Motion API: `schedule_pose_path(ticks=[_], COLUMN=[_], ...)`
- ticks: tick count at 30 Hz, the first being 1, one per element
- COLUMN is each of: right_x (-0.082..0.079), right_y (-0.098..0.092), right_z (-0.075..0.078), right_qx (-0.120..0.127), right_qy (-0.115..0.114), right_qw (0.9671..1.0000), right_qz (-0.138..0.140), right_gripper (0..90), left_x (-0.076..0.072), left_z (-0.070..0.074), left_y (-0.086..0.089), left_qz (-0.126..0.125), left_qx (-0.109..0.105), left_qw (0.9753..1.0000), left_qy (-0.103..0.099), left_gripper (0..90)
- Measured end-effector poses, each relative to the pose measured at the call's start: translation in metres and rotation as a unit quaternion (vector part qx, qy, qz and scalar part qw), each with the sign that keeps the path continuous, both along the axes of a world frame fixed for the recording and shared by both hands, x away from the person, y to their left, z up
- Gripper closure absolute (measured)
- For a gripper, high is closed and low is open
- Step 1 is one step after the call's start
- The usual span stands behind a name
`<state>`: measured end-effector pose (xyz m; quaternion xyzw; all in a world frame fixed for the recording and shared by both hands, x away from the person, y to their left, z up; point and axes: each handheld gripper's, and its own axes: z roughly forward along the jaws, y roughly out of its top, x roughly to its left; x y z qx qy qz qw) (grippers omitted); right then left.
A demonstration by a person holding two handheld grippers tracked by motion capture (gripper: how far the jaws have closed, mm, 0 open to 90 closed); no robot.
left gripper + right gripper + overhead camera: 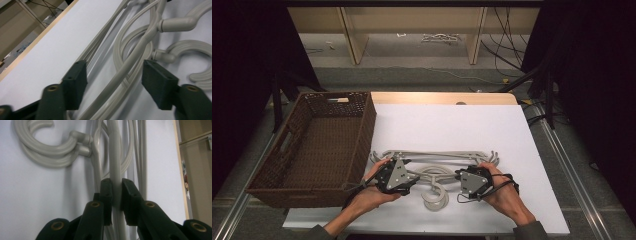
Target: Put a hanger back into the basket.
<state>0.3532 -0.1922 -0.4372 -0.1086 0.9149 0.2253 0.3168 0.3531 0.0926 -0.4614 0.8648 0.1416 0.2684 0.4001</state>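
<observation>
**Two hand-held grippers at a stack of plastic hangers**

A bench (512,210) covered by a white sheet occupied the centre of the high view, with a wooden edge visible along its far side. A brown wicker basket (362,131) with cut-out handles stood at the bench's left side, overhanging the edge. A stack of grey plastic clothes hangers (438,155) lay flat on the sheet just right of the basket, bars towards the far side and hooks (435,196) curling towards the person. The left hand-held gripper (410,176), held in the person's left hand (371,192), rested over the left part of the stack; in the left gripper view its jaws stood apart, straddling a curved hanger arm (132,60) without pinching it. The right hand-held gripper (458,176), held in the right hand (504,192), sat over the right part of the stack; in the right gripper view its jaws were closed on one hanger arm (115,165).
</observation>
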Motion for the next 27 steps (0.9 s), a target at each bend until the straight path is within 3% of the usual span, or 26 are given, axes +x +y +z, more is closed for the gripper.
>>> schedule_pose_path(ticks=[4,5,8,12,15,17,20,21,24,27], right_x=[-0.001,-0.001,-0.001,-0.001,-0.001,-0.001,0.001,0.001,0.002,0.003], right_y=[0.000,0.000,0.000,-0.001,-0.003,-0.003,-0.006,-0.007,-0.011,-0.014], right_z=[0.002,0.003,0.004,0.005,0.009,0.011,0.014,0.015,0.018,0.020], right_qx=[0.004,0.005,0.009,0.013,0.027,0.032,0.034,0.037,0.044,0.067], right_qy=[-0.001,-0.002,-0.002,-0.004,-0.011,-0.015,-0.026,-0.030,-0.039,-0.042], right_qw=[1.0000,1.0000,1.0000,0.9999,0.9995,0.9993,0.9990,0.9985,0.9975,0.9946], right_qz=[-0.002,0.002,0.002,-0.001,-0.012,-0.013,-0.017,-0.026,-0.039,-0.068], right_gripper=[80.4,80.4,80.4,80.3,79.8,79.6,78.9,78.6,77.7,76.4], left_x=[0.007,0.008,0.008,0.010,0.010,0.011,0.012,0.013,0.014,0.016], left_z=[-0.001,0.000,0.001,0.006,0.014,0.020,0.027,0.030,0.035,0.042], left_y=[-0.006,-0.007,-0.011,-0.014,-0.016,-0.017,-0.020,-0.021,-0.026,-0.028], left_qz=[-0.024,-0.038,-0.059,-0.084,-0.099,-0.114,-0.139,-0.146,-0.159,-0.168], left_qx=[0.012,0.021,0.035,0.067,0.099,0.108,0.123,0.138,0.143,0.141], left_qw=[0.9996,0.9989,0.9973,0.9932,0.9875,0.9842,0.9773,0.9732,0.9689,0.9661], left_qy=[-0.009,-0.016,-0.025,-0.044,-0.072,-0.082,-0.102,-0.111,-0.125,-0.136], left_gripper=[46.4,52.9,57.8,67.3,71.8,72.8,75.7,76.7,78.6,79.5])
